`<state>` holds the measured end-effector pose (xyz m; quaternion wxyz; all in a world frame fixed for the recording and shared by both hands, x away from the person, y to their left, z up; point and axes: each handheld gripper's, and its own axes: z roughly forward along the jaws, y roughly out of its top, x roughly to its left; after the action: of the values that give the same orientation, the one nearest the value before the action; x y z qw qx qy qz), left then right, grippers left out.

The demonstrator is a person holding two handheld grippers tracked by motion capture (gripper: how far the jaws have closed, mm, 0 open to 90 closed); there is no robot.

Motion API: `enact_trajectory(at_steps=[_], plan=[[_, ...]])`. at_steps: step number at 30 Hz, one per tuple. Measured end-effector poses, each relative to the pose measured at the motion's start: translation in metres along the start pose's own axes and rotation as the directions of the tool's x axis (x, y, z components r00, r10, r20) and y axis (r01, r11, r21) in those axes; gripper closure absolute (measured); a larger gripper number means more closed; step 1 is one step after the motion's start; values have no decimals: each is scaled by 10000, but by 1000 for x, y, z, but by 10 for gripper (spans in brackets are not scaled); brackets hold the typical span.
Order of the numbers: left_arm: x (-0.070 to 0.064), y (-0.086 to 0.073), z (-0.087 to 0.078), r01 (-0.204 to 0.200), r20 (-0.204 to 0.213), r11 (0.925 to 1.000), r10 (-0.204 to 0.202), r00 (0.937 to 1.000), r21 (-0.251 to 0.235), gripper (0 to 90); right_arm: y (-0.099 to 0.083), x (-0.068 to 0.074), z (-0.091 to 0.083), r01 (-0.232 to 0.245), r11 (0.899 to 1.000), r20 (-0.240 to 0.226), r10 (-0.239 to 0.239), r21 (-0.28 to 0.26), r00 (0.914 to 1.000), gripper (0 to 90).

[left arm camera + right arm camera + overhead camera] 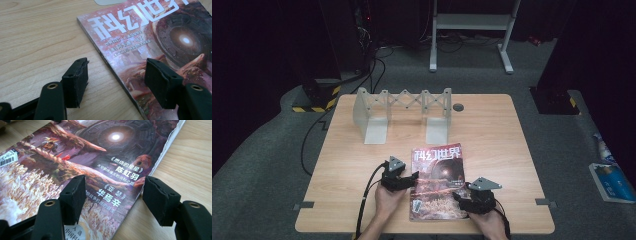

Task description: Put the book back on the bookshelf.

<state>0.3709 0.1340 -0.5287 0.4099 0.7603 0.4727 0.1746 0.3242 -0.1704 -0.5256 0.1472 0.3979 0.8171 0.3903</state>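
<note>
Nearest to the person, the left hand-held gripper (408, 179) sits low at the left edge of a flat, glossy magazine with a red and brown space picture on its cover (437, 182). In the left gripper view its two black jaws stand wide apart, one over the bare wood and one over the cover, with the magazine's edge between them. They hold nothing.

The right hand-held gripper (461, 196) is at the magazine's lower right corner. Its jaws are wide apart too, one over the cover and one over the wood, and they hold nothing.

The magazine lies flat on the light wooden tabletop (347, 150), near the front edge and a bit right of the middle. It looks like the work has just begun: both grippers are lined up on the magazine's sides, but no grip is made yet and the magazine is not lifted.

The cover has big white Chinese words at the top, 科幻世界. Lower down, smaller white words read 陈虹羽 and 华焉辛. A white barcode sticker (8, 158) sits near the bottom left of the cover.

Farther back stands a grey metal book rack with criss-cross bars (402, 114). It is empty, and well apart from the magazine. It may be where the magazine goes.
</note>
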Motion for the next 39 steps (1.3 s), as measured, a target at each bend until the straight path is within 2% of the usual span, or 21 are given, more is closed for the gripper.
enact_trajectory(at_steps=[4,6,11,12,15,19,20,21,24,28,31,32,33,34,39], plan=[[-2,-1,0,-137,-247,9999,136,9996,-16,353,3,3,4,21,10000,-86,-21,-49,10000,352],[-2,-1,0,-114,-271,9999,114,9996,-7,349,2,3,5,-108,9999,-154,107,-41,9998,351],[0,-2,1,43,-161,10000,-43,9999,-32,343,4,0,4,-50,9999,-243,53,106,9997,363],[-1,-2,1,4,-200,10000,-6,9998,-64,343,7,-3,2,-201,9995,-268,208,263,9994,415],[-1,-2,1,-54,-186,10000,53,9998,-83,343,11,-7,-1,-405,9989,-400,415,249,9983,413],[0,-2,1,-102,-184,9999,100,9998,-98,342,20,-12,-2,-500,9985,-282,506,214,9983,414],[-1,-2,1,-82,-169,9999,80,9998,-105,342,27,-17,0,-500,9984,-78,502,281,9987,428],[-1,-3,1,-68,-170,9999,66,9998,-115,342,27,-17,0,-500,9984,-78,502,281,9987,428],[-1,-3,1,-71,-174,9999,69,9998,-131,342,41,-28,9,-739,9948,169,728,699,9972,464],[0,-3,1,-134,-174,9998,132,9998,-143,342,51,-34,16,-840,9924,341,812,901,9961,465],[-1,-3,2,-91,-156,9998,88,9998,-162,341,62,-40,27,-933,9876,457,881,1264,9951,459],[-2,-3,2,-58,-160,9998,54,9999,-193,341,70,-44,33,-1146,9811,509,1079,1560,9929,436],[-2,-3,2,-58,-160,9998,54,9999,-193,340,70,-44,33,-1146,9811,509,1079,1560,9929,436],[-2,-3,3,-96,-155,9997,93,9998,-223,340,78,-47,38,-1274,9754,620,1180,1798,9911,415],[-2,-3,3,-128,-123,9997,126,9998,-230,340,92,-54,46,-1496,9655,681,1380,2134,9881,388]])
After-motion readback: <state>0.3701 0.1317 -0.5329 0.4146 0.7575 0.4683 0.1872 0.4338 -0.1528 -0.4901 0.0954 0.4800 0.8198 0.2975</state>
